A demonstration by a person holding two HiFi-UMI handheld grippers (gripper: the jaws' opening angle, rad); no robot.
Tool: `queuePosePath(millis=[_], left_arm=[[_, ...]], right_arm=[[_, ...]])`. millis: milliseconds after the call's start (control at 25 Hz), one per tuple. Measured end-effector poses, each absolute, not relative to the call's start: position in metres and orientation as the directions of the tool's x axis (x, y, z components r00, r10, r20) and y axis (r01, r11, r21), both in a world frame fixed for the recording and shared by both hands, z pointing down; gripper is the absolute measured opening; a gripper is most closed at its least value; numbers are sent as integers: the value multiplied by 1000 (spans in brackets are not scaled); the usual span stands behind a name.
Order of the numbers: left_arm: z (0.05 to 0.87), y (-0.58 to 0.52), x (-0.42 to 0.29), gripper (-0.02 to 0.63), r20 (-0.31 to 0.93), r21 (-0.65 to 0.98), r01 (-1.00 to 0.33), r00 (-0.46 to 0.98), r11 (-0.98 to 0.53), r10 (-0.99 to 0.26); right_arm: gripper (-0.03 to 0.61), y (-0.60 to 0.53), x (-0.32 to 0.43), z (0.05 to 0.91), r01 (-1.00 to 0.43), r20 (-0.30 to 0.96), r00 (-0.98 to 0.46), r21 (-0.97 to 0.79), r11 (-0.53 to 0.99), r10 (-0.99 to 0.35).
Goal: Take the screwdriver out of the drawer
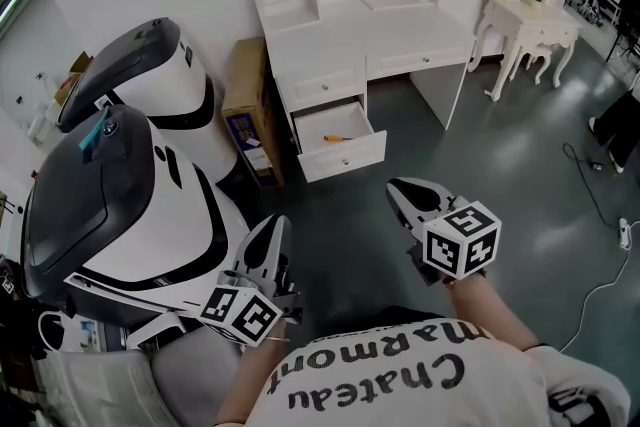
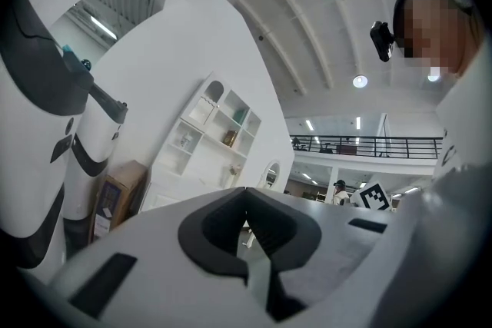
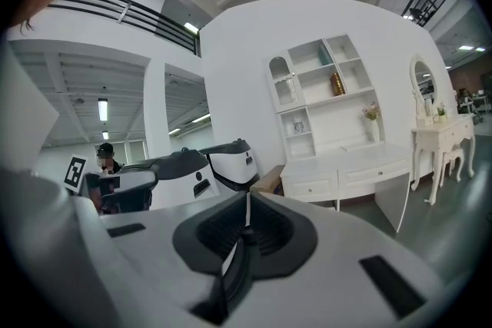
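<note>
An orange-handled screwdriver [image 1: 346, 136] lies in the pulled-out lower drawer [image 1: 340, 144] of a white desk [image 1: 366, 27]. Both grippers hang well short of the drawer, near the person's chest. The left gripper [image 1: 271, 227] has its jaws pressed together with nothing between them. The right gripper [image 1: 401, 192] is also shut and empty, and points toward the drawer front. In both gripper views the jaws meet in a thin seam, and the desk [image 3: 350, 173] shows only in the distance. The screwdriver does not show in either gripper view.
Two big white-and-grey machines [image 1: 130, 205] stand at the left, next to a cardboard box [image 1: 250, 110] beside the desk. A white dressing table [image 1: 527, 25] with an oval mirror is at the far right. A white cable [image 1: 608, 275] lies on the dark floor [image 1: 540, 175].
</note>
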State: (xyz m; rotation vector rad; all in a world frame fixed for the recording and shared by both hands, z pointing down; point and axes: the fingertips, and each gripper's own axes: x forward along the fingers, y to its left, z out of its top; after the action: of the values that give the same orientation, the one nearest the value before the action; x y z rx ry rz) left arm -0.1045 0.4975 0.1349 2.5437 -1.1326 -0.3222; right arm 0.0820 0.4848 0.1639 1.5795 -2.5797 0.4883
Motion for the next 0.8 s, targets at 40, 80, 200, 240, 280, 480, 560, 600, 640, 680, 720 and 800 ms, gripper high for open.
queuePosePath(millis=[40, 80, 200, 240, 280, 480, 560, 600, 640, 680, 720, 800], left_arm=[[139, 498, -105, 23, -61, 399, -674, 656, -621, -752], [142, 498, -106, 23, -55, 406, -674, 656, -617, -753], [147, 496, -108, 23, -43, 417, -673, 657, -611, -753], [149, 495, -109, 23, -39, 420, -674, 656, -608, -754], [150, 493, -110, 23, -36, 423, -675, 654, -604, -756], [155, 482, -115, 23, -25, 431, -682, 645, -591, -763], [155, 474, -115, 23, -24, 428, -684, 645, -591, -764], [154, 469, -114, 23, -25, 428, -684, 645, -591, -764], [154, 463, -113, 23, -26, 427, -685, 643, -590, -765], [153, 458, -113, 23, -26, 428, -687, 641, -588, -767], [153, 453, -113, 23, -26, 428, -689, 638, -585, -770], [154, 443, -113, 23, -25, 430, -693, 632, -579, -775]], right_arm=[[33, 485, 80, 166, -878, 236, -469, -230, 420, -851], [32, 485, 78, 168, -877, 242, -471, -232, 420, -848], [32, 480, 74, 171, -875, 250, -475, -237, 422, -844], [32, 477, 72, 172, -874, 252, -477, -237, 424, -842], [33, 475, 71, 172, -873, 254, -479, -236, 427, -840], [32, 461, 64, 174, -867, 265, -493, -228, 443, -829], [33, 453, 64, 173, -867, 264, -492, -227, 443, -829], [32, 448, 65, 173, -867, 265, -493, -226, 443, -829], [33, 442, 66, 172, -867, 267, -494, -224, 445, -828], [32, 437, 67, 172, -866, 269, -495, -224, 447, -826], [33, 432, 67, 173, -865, 272, -498, -225, 448, -824], [32, 419, 67, 177, -862, 280, -503, -228, 452, -818]])
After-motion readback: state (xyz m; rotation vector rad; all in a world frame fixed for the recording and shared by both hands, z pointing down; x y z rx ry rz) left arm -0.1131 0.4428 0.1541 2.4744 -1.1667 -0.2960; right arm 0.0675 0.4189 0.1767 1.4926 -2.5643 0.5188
